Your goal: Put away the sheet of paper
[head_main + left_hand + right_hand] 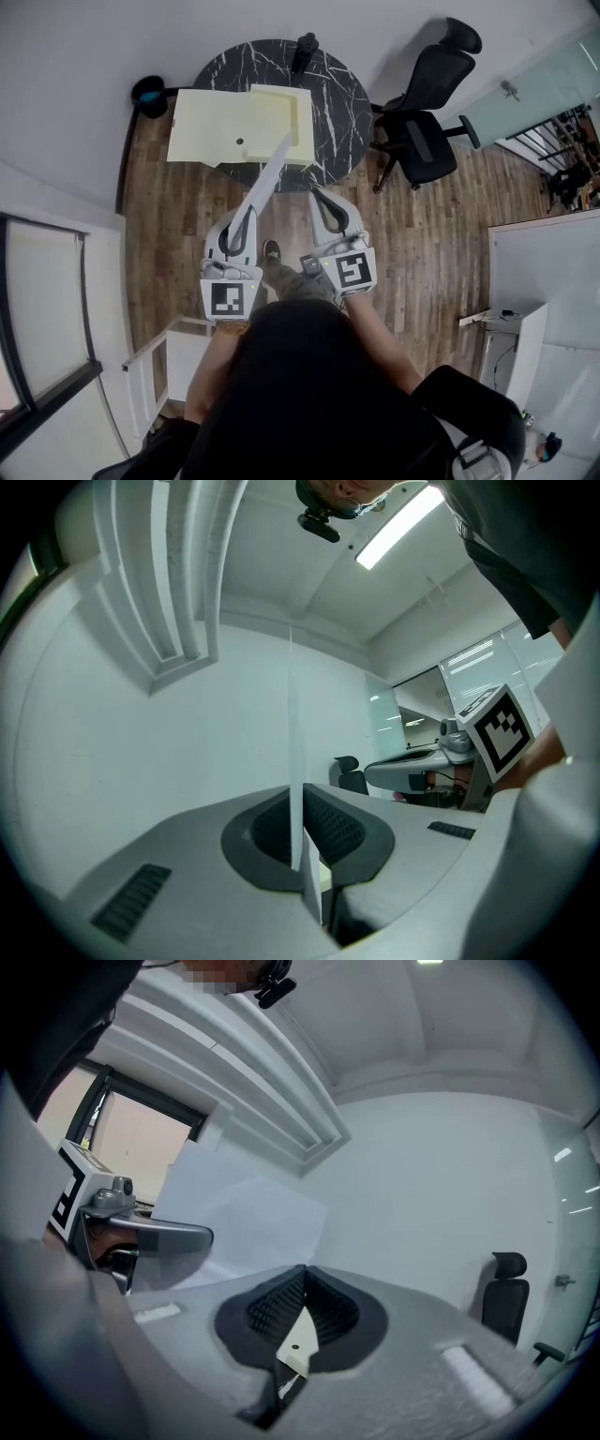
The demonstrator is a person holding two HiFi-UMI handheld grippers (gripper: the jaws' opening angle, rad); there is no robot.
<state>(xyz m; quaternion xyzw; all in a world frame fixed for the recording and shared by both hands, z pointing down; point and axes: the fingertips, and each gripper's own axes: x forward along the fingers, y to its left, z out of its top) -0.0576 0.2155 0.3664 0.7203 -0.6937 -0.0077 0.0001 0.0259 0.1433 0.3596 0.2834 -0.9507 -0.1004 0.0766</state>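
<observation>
Our dark top (309,375) fills the bottom of the head view. Just ahead, we keep the left gripper (246,217) clamped on the sheet of paper (265,178), which stands on edge and reaches toward the cream tray (202,127) on the round black table (342,103). Our right gripper (321,197), beside it, has its jaws pressed together on nothing.

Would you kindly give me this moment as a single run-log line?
left gripper: shut on sheet of paper | right gripper: shut, empty | pale yellow box: on marble table
</observation>
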